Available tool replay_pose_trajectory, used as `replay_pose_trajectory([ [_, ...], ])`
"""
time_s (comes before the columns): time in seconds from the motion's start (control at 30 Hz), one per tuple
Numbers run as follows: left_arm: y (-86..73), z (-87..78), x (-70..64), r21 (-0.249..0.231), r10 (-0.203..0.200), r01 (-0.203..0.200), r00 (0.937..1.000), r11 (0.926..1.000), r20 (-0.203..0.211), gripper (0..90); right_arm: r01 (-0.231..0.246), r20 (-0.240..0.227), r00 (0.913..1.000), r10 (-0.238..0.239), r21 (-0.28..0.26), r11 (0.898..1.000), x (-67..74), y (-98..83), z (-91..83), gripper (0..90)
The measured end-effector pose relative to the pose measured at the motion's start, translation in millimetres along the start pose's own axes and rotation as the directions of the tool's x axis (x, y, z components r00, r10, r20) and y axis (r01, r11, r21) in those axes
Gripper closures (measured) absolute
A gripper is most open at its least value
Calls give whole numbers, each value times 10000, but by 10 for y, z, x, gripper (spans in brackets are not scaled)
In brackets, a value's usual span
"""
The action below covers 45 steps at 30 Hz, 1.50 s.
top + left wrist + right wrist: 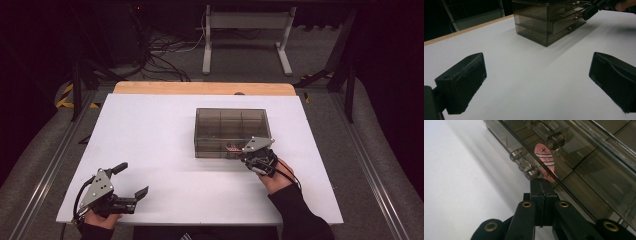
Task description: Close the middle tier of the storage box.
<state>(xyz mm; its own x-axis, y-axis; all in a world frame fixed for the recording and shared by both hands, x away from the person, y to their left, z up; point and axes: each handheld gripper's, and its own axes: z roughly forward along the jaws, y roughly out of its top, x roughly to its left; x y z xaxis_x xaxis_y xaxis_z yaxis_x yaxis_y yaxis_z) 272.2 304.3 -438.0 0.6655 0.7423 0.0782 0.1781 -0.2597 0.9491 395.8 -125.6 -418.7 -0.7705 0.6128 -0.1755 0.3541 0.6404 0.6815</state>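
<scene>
The right hand-held gripper [541, 185], jaws fully closed and empty, noses against the smoky drawer box [231, 131] directly ahead, probably to push a drawer; the left hand-held gripper [536, 82] rests wide open, idle on the tabletop [160, 150].

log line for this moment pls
left hand-held gripper: open, idle on white table | right hand-held gripper: shut, at smoky drawer box front | pink striped piece inside

One smoky drawer box [232, 131] stands on one white bench [150, 150], holding one pink striped fish piece [545, 160]. Two tools: one [131, 181] well left of the box, one [250, 156] at its front.
</scene>
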Motion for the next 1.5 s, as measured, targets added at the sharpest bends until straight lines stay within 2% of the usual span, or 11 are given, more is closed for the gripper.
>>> replay_pose_trajectory([
  [0.2,-7,-15,-7,40,-99,99,9999,9999,-16,21,-28,238,9997,28,-28,10000,3,16,33,900],
  [0.3,-6,-23,2,35,28,-28,10000,10000,-78,20,-48,294,9996,49,-28,10000,-3,18,44,900],
  [0.47,-8,-27,-1,12,-41,41,9999,10000,-97,21,-75,389,9992,77,-37,10000,-12,19,58,900],
  [0.67,-10,-30,-3,24,-64,64,9999,10000,-93,21,-151,709,9974,157,-97,9998,-25,23,76,900],
  [1.3,-8,-31,1,6,-44,44,9999,10000,-109,21,-175,772,9969,182,-96,9998,-12,21,81,900],
  [1.5,-10,-26,4,-21,-57,57,9999,10000,-91,21,-86,576,9983,97,-193,9998,0,25,4,880],
])
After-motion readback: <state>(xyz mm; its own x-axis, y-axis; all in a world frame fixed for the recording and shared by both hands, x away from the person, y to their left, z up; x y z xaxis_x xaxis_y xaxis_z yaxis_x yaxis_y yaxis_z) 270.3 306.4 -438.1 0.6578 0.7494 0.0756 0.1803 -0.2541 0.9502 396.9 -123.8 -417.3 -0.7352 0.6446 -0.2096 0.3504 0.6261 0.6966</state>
